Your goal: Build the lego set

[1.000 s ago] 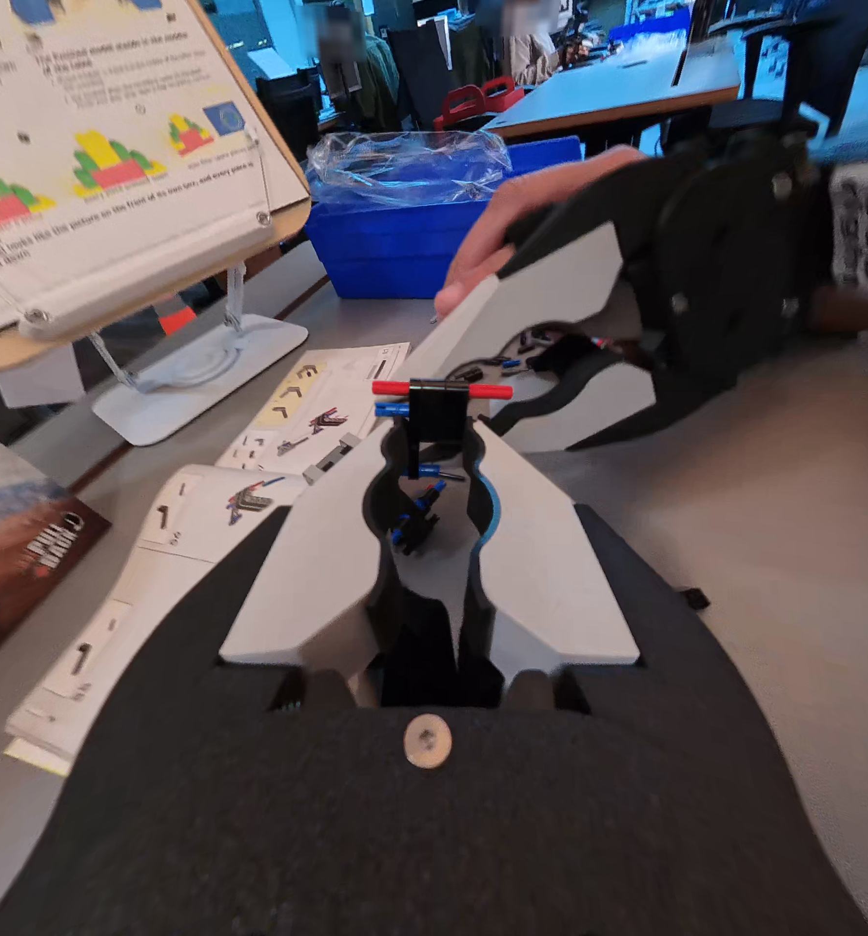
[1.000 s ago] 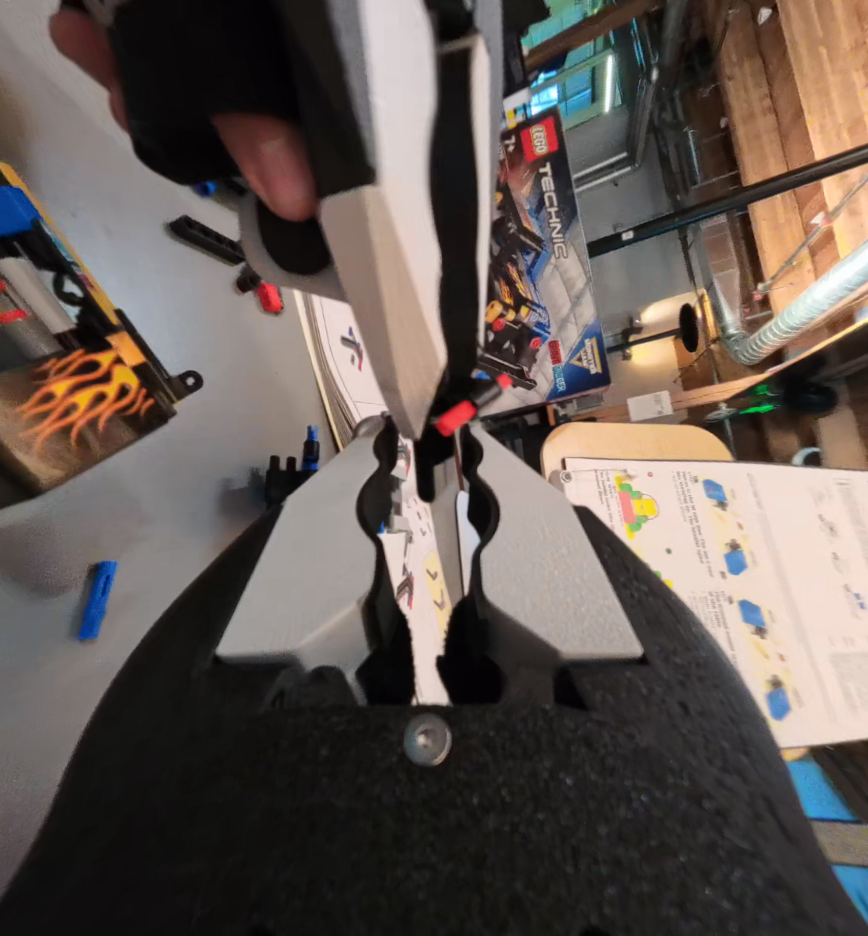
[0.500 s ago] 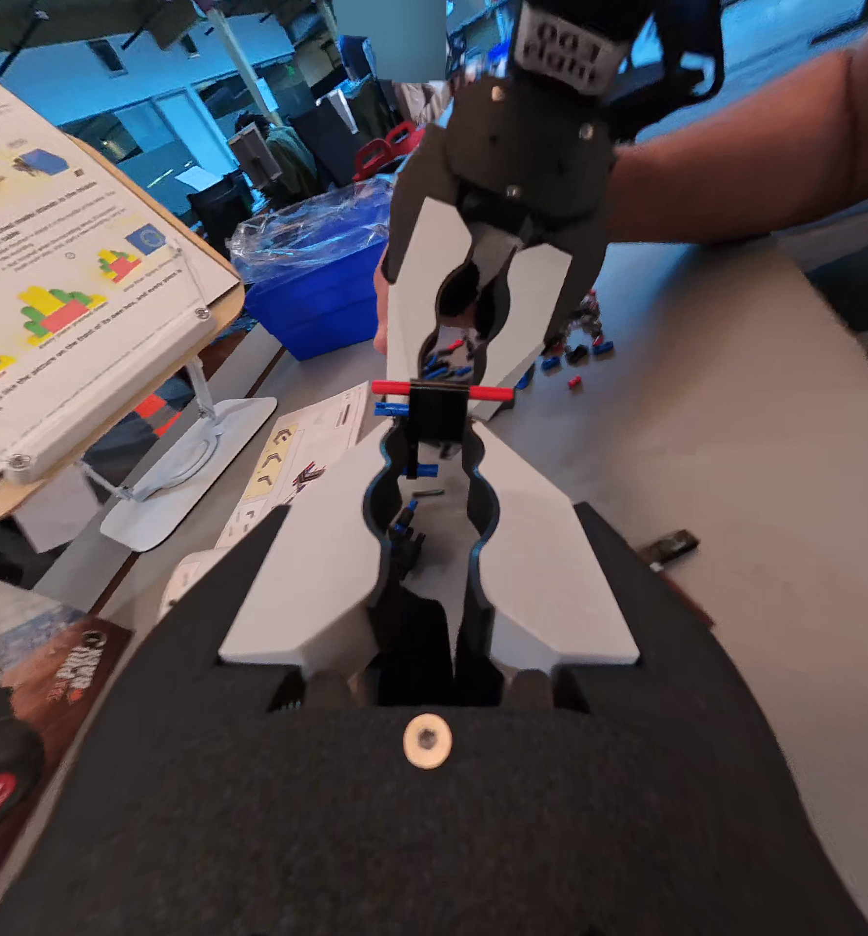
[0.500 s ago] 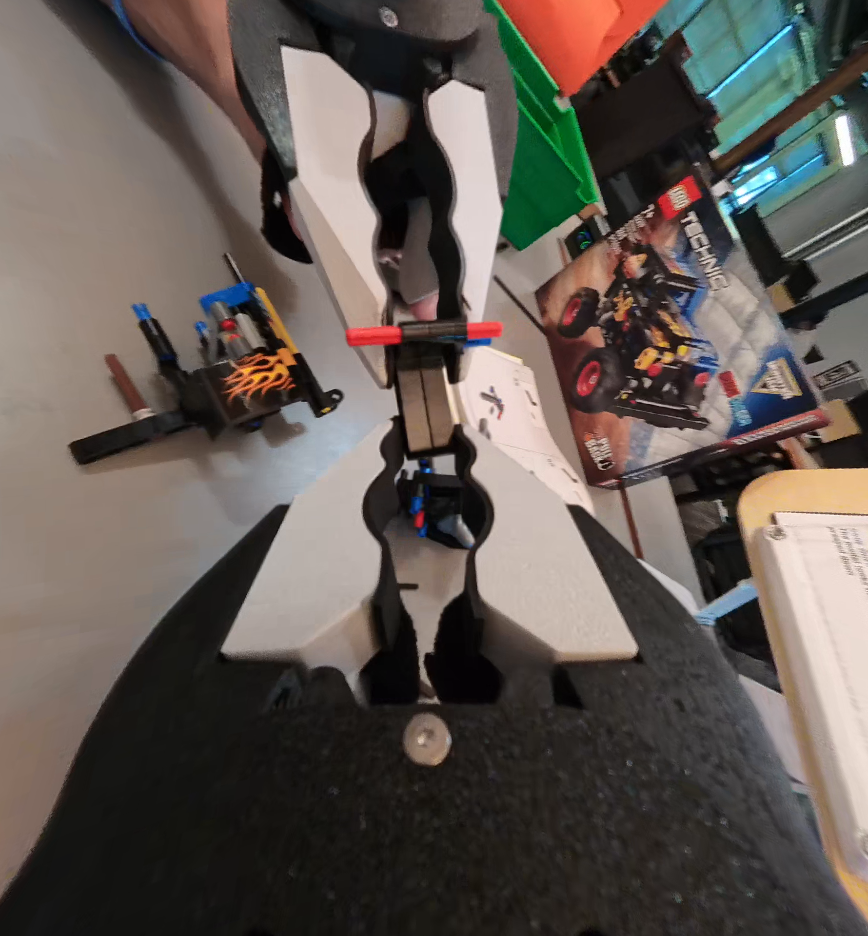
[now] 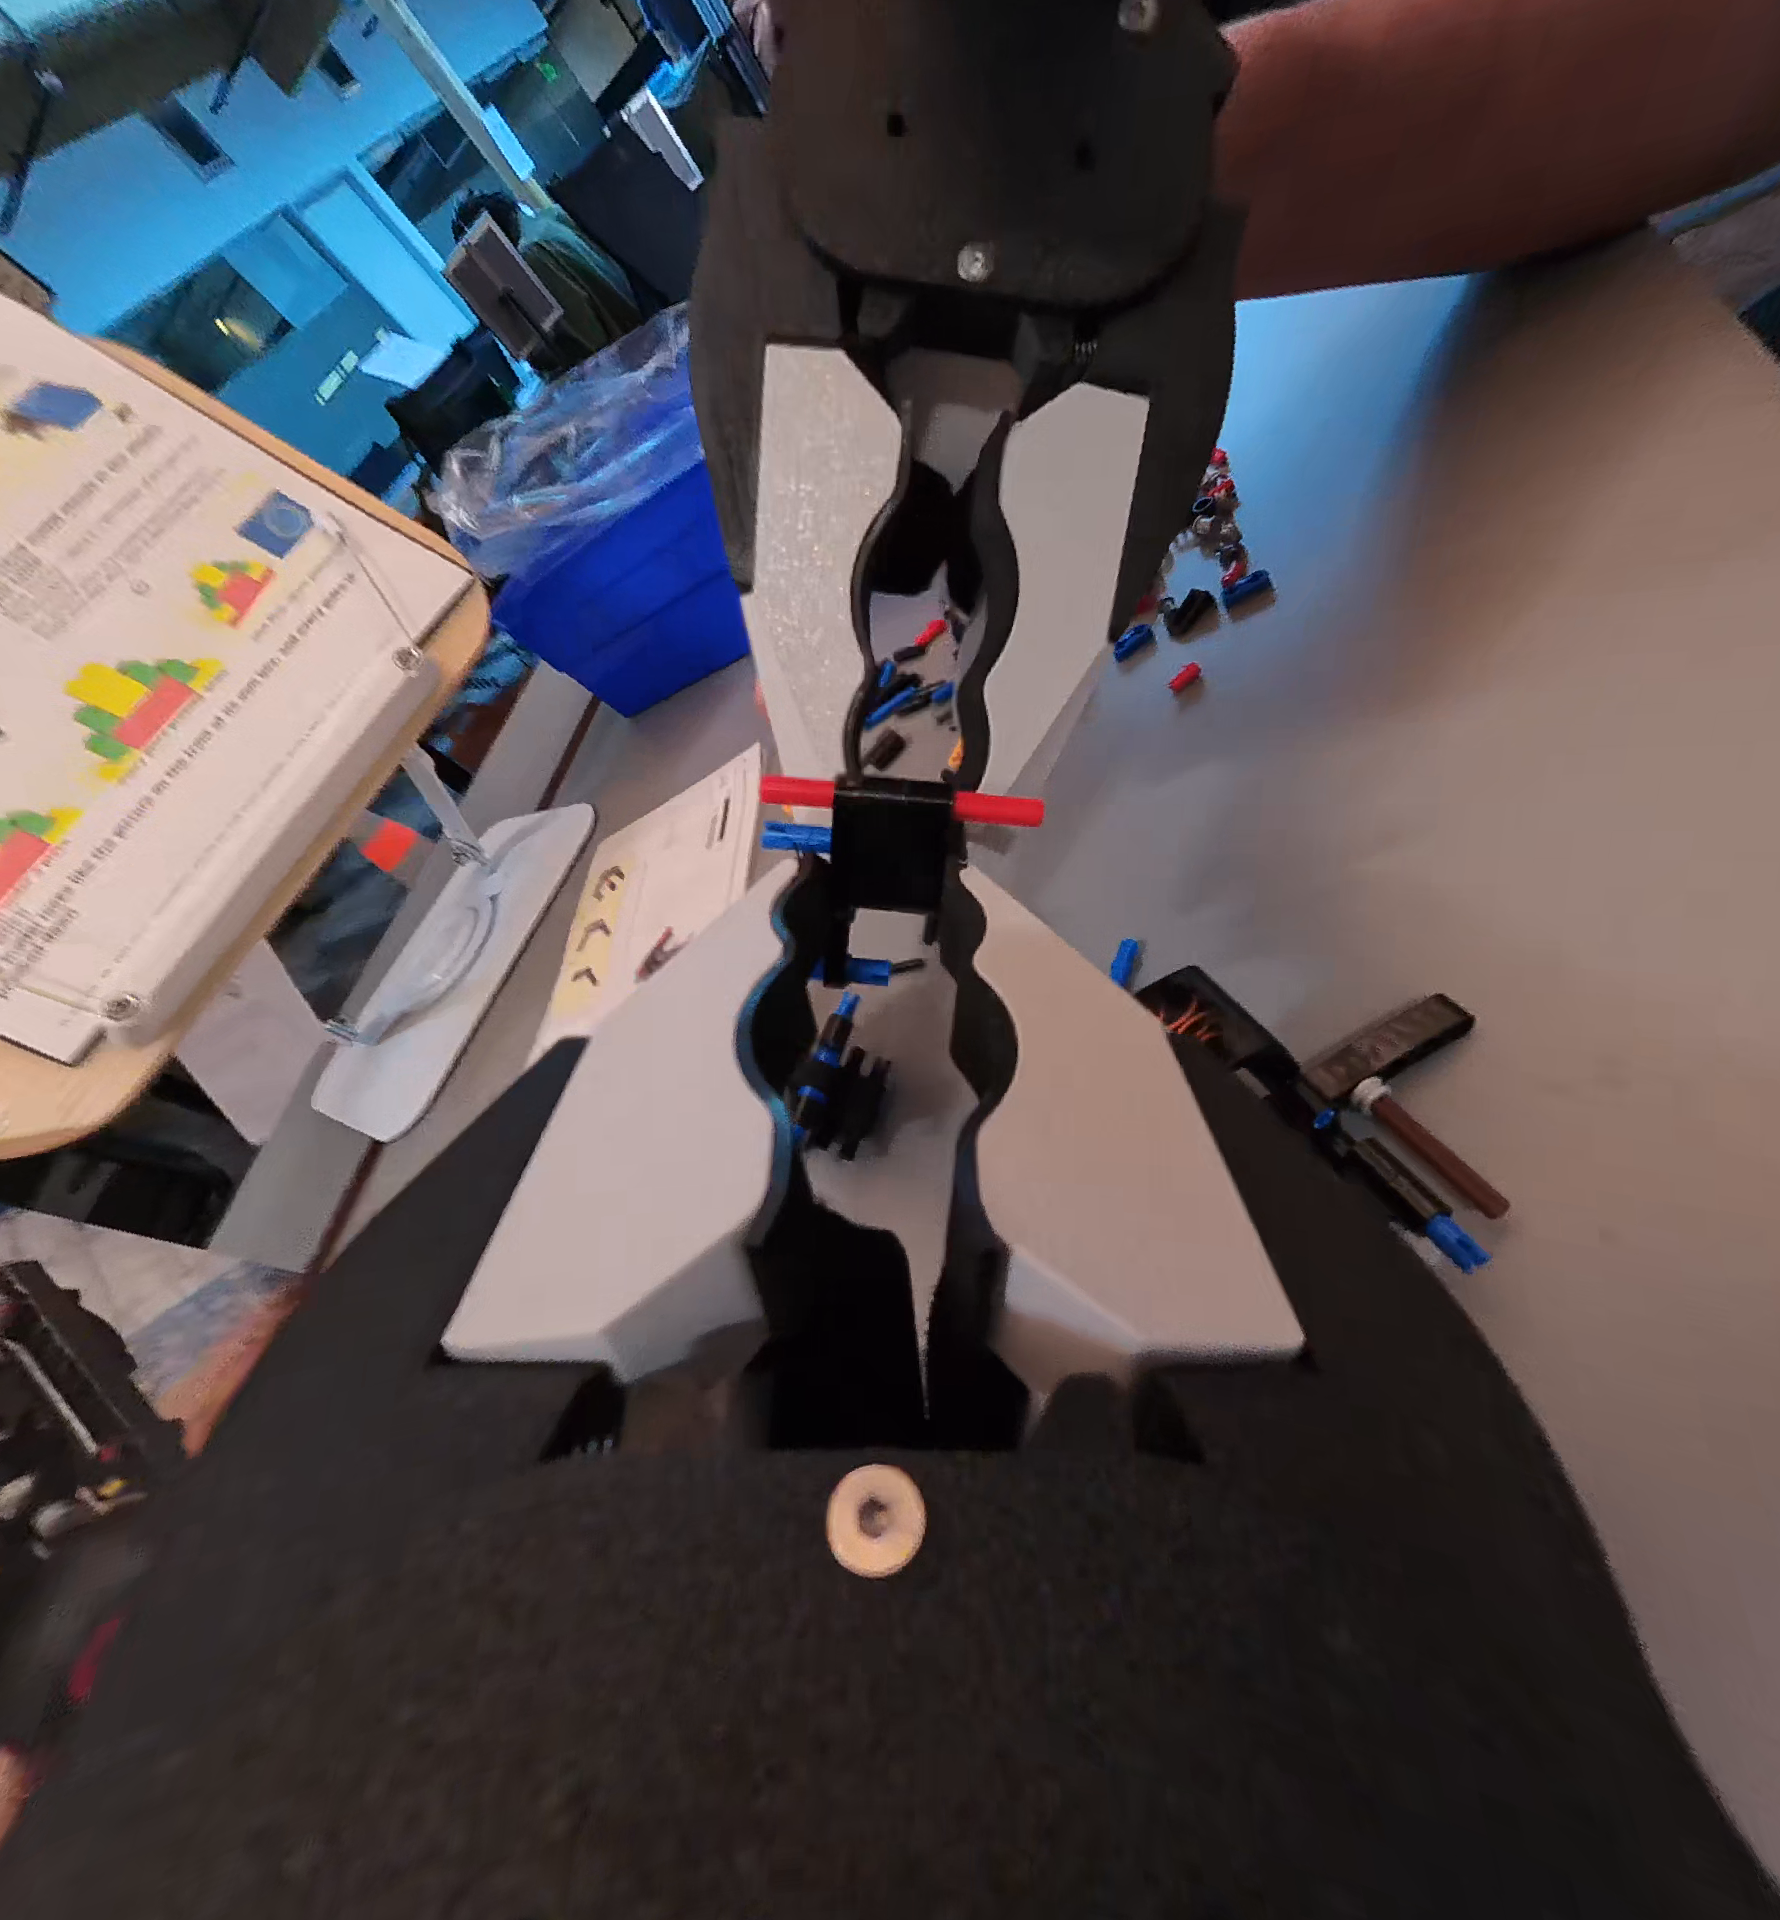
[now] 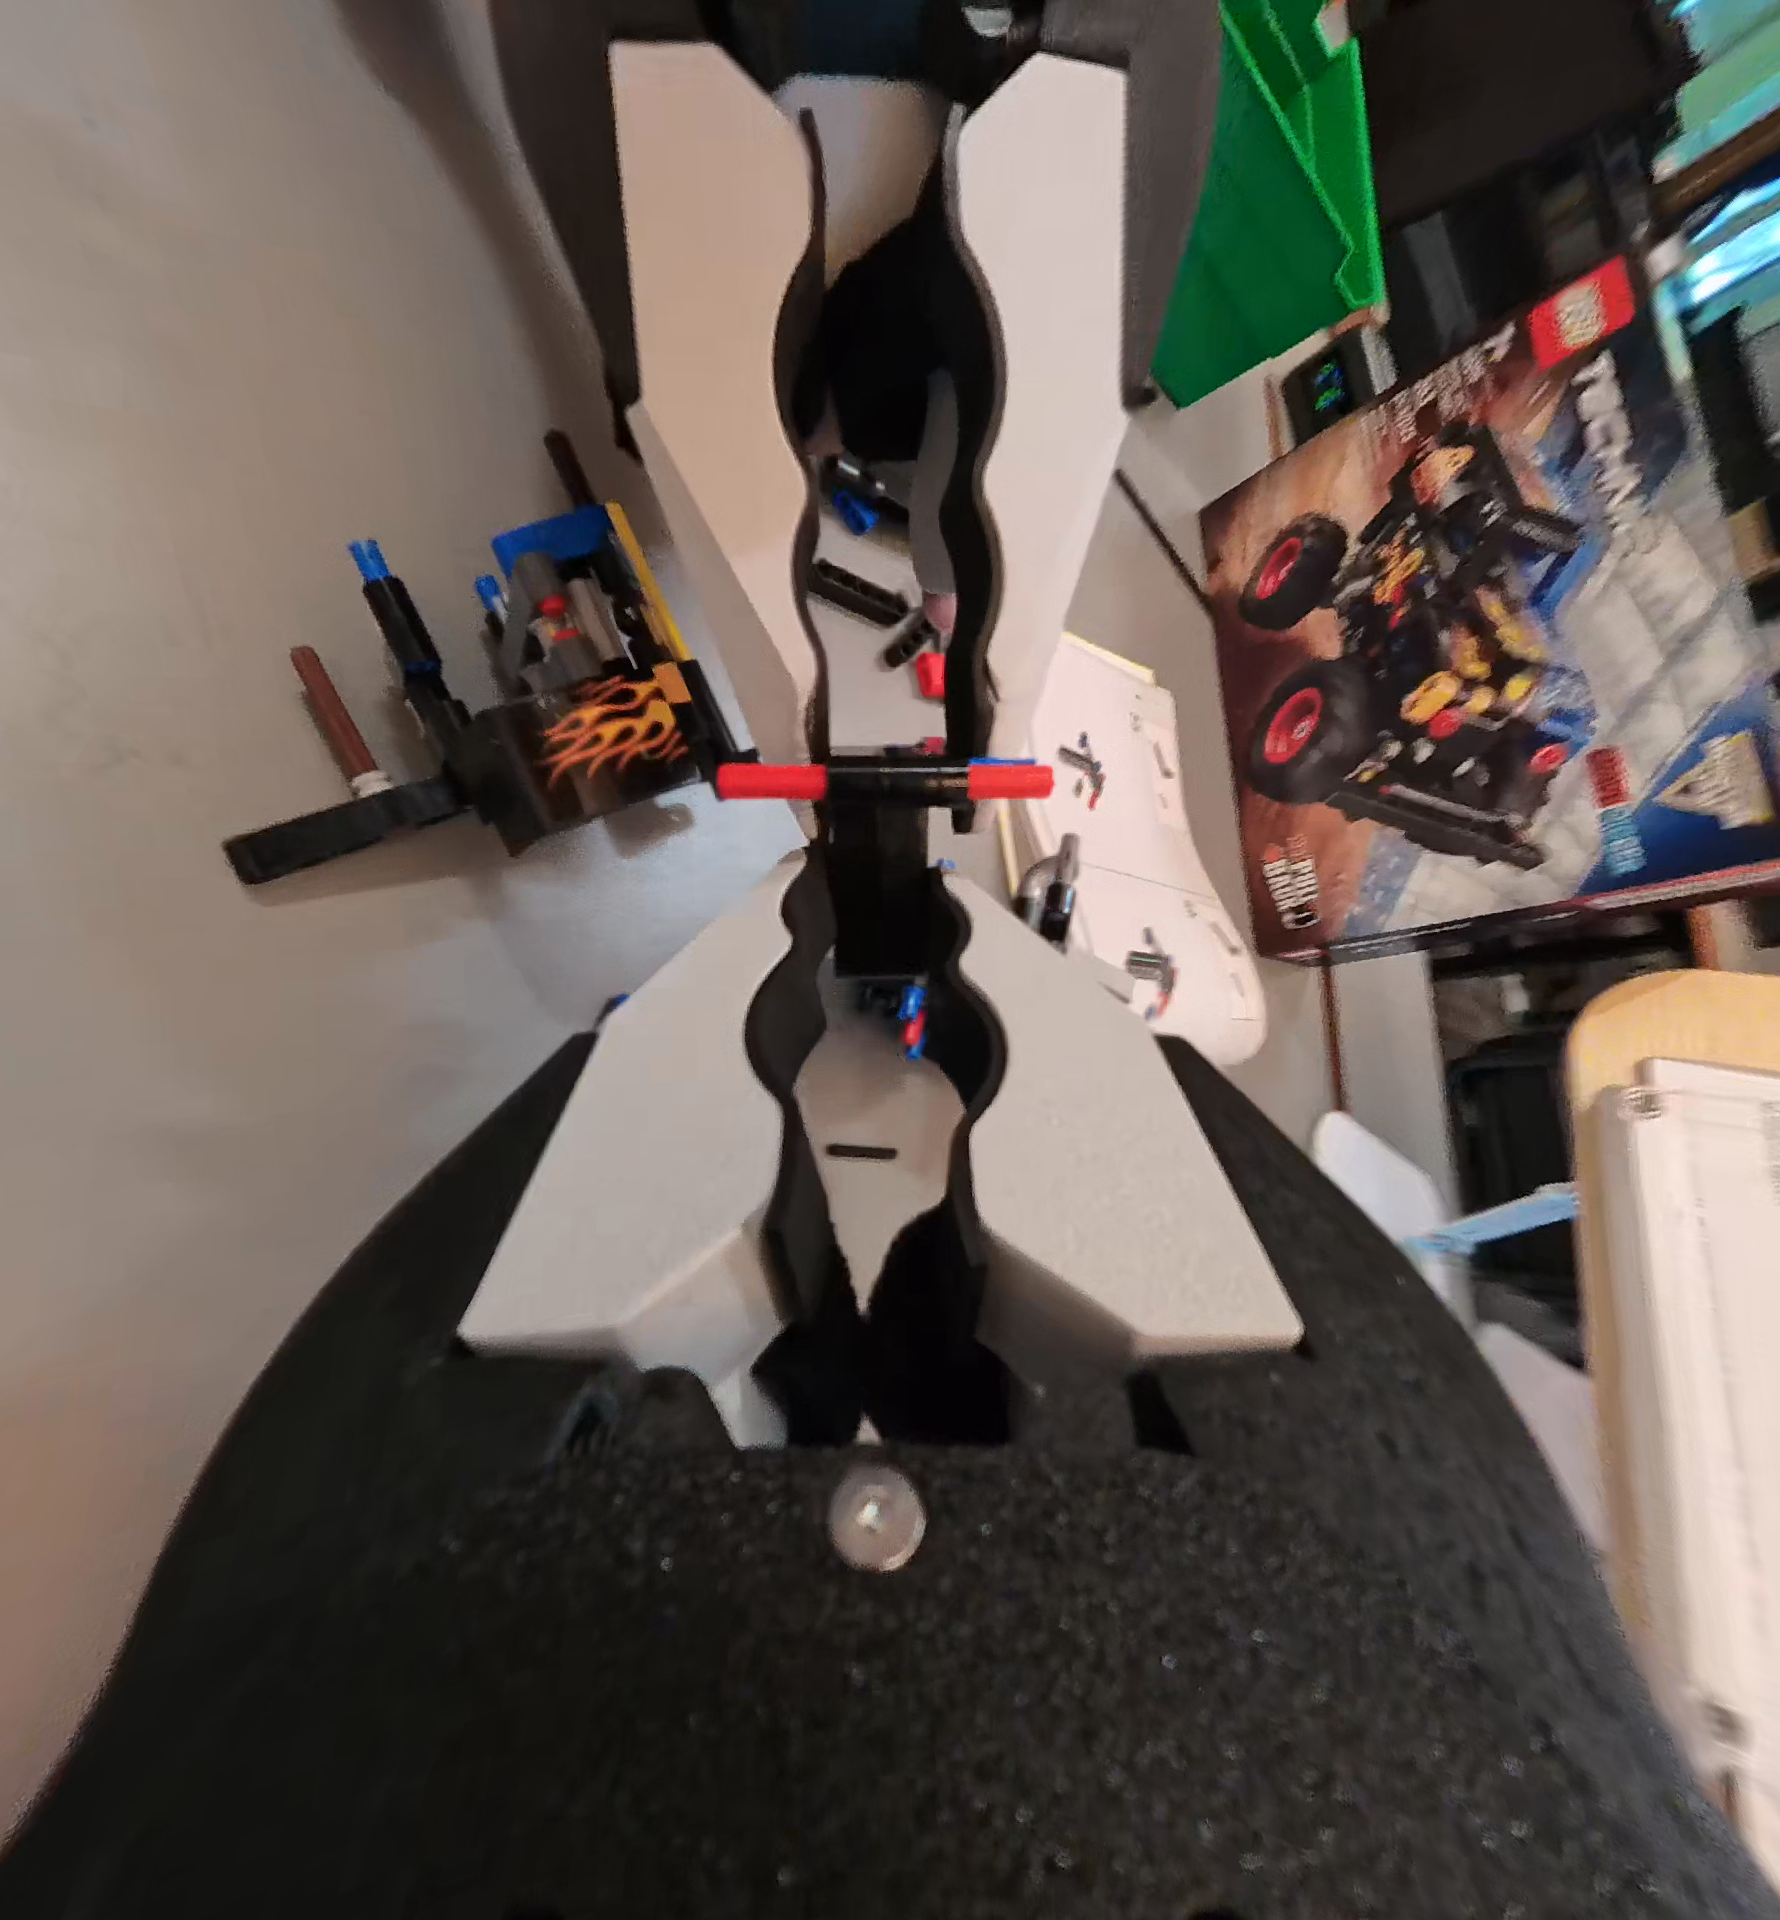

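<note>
Left gripper (image 5: 891, 883) clamped on black lego piece (image 5: 888, 854) with red axle (image 5: 1000, 807) through it, held above tabletop (image 5: 1488, 831). Right gripper (image 6: 870, 894) meets it tip to tip, closed on same piece (image 6: 870, 873). Flame-decorated subassembly (image 6: 574, 727) lies on tabletop; loose parts (image 5: 1192, 613) scattered beyond; instruction booklet (image 5: 678, 883), set box (image 6: 1520, 644) nearby.

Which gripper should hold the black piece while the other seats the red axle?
Left, probably. The left gripper is shut on the black piece below the red axle; the right gripper meets it at axle height.
</note>
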